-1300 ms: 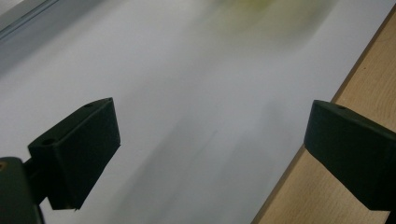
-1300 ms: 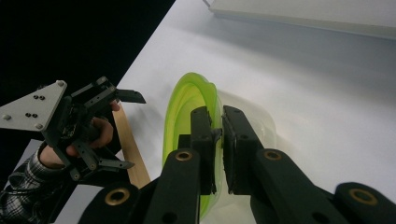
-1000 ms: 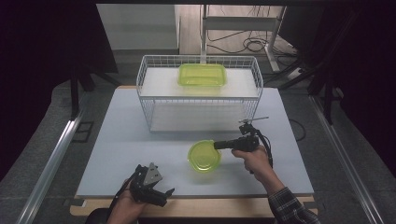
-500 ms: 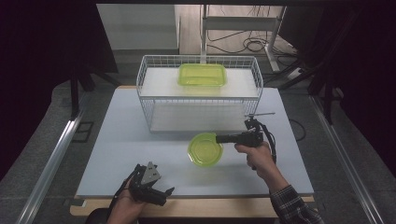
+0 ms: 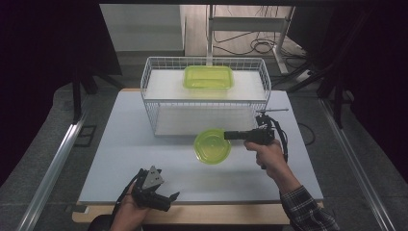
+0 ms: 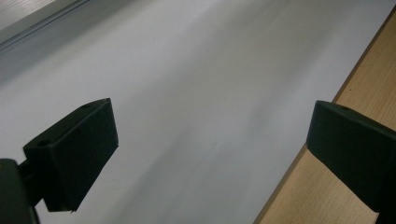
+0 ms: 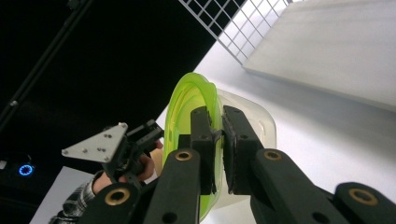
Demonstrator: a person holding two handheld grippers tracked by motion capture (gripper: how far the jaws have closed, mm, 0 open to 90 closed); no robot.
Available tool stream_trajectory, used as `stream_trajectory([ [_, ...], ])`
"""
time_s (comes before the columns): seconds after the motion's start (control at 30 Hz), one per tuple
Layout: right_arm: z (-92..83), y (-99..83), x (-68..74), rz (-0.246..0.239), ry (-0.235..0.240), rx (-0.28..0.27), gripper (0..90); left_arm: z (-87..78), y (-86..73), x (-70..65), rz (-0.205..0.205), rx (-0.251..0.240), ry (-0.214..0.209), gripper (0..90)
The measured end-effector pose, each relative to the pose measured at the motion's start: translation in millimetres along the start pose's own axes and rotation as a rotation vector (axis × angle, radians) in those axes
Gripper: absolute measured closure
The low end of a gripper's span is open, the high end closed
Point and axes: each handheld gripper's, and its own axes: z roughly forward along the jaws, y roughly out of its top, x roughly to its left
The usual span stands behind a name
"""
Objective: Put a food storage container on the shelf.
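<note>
A round clear container with a lime-green lid [image 5: 211, 146] hangs tilted above the white table [image 5: 134, 144], just in front of the wire basket [image 5: 207, 103]. My right gripper [image 5: 230, 135] is shut on its rim, coming in from the right. In the right gripper view both pads [image 7: 201, 135] pinch the green lid [image 7: 184, 100] and clear wall [image 7: 254, 121] on edge. My left gripper [image 5: 166, 199] rests at the table's near left edge. In the left gripper view the left gripper [image 6: 210, 135] is open over bare table.
A rectangular green container [image 5: 208, 77] lies on a white block inside the wire basket at the back centre. Basket mesh [image 7: 233, 28] and the white block [image 7: 327, 46] appear close by in the right gripper view. A wooden strip [image 6: 364, 93] borders the near table edge.
My right gripper has lifted the round green-lidded container off the table and a little toward the basket. The left gripper has stayed put.
</note>
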Motion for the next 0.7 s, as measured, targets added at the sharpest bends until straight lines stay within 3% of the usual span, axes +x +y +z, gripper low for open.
stream_trajectory([
  [0.37, -11.4, 15.5, 10.4, 0.005, 0.012, -0.039, 84.0, -2.0, -0.1, 2.0, -0.025, -0.028, -0.006, 1.6],
  [0.7, -21.4, 34.2, 23.4, -0.008, 0.029, -0.089, 84.0, -2.6, -0.1, 2.9, -0.022, -0.026, -0.006, 1.1],
])
